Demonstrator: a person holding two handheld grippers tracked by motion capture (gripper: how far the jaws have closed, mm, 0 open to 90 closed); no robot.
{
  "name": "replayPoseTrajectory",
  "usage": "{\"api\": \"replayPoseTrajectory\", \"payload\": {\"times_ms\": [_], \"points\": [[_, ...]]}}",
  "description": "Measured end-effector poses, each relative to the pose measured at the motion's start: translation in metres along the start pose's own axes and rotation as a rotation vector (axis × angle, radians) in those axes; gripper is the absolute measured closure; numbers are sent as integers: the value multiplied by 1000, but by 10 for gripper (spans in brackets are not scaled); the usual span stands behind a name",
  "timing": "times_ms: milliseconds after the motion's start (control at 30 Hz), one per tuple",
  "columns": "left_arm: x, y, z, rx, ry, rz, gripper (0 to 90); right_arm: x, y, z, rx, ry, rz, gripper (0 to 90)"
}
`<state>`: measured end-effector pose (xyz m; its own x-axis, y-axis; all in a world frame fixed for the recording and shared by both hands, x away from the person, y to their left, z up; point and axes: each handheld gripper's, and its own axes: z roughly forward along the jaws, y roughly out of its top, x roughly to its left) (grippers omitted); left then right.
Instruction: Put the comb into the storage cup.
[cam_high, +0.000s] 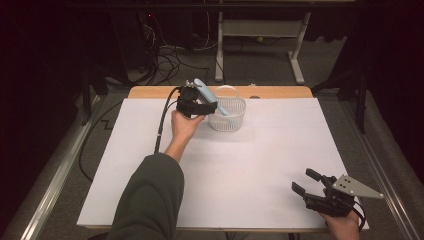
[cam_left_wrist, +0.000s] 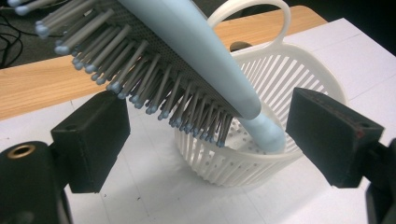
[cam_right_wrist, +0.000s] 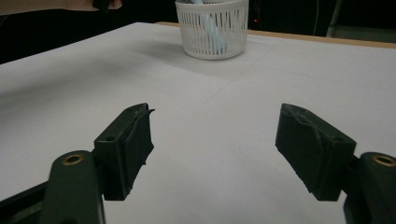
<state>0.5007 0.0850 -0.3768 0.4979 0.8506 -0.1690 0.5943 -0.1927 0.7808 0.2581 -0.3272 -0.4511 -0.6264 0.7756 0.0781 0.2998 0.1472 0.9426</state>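
Nearest the high view's camera, a dark green sleeve (cam_high: 150, 200) comes in from the bottom edge, its forearm reaching toward the far side of the table (cam_high: 280, 92). At the end of that arm the left gripper (cam_high: 196, 106) sits just beside the white slotted basket (cam_high: 235, 120), on the basket's left.

No brand, label or legible writing is found on the basket, the brush or either gripper.

In the left gripper view a pale blue hairbrush (cam_left_wrist: 196, 60) lies tilted between the two black jaws, handle end down inside the basket (cam_left_wrist: 280, 84) and bristled head raised up and out over the rim. The jaws stand apart — a clear gap shows on each side, and neither pad touches the brush. The grey bristles (cam_left_wrist: 140, 74) point down toward the white sheet. The basket's looped handle (cam_left_wrist: 252, 9) rises behind the brush.

The right gripper (cam_high: 316, 190) is held low at the near right corner of the white sheet (cam_high: 240, 170), well apart from the basket and brush, its grey three-cornered plate (cam_high: 356, 188) uppermost. In the right gripper view its jaws are wide apart with nothing between them — only bare sheet. The basket (cam_right_wrist: 212, 28) stands far off in that view, the blue brush (cam_right_wrist: 212, 28) visible through its slots.
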Motion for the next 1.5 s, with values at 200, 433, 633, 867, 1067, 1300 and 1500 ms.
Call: {"api": "replayPoseTrajectory", "payload": {"times_ms": [200,433,633,867,1067,1300,1500], "points": [[0,-1,-4,-3,1,6,129,0,0,0,0,-1,2,274],[1,-1,-11,-12,0,13,129,0,0,-1,-2,-2,1,274],[3,-4,-17,-28,-3,-1,129,0,0,0,-1,-2,-2,274],[4,-8,-26,-39,-7,2,129,1,0,0,1,-4,-4,273],[6,-8,-32,-42,-5,11,129,1,1,-1,-1,-5,-4,273],[6,-10,-35,-44,-7,16,129,0,1,-1,-3,-5,-1,271],[6,-14,-39,-51,-5,16,131,1,1,-1,-4,-3,-2,270]]}}
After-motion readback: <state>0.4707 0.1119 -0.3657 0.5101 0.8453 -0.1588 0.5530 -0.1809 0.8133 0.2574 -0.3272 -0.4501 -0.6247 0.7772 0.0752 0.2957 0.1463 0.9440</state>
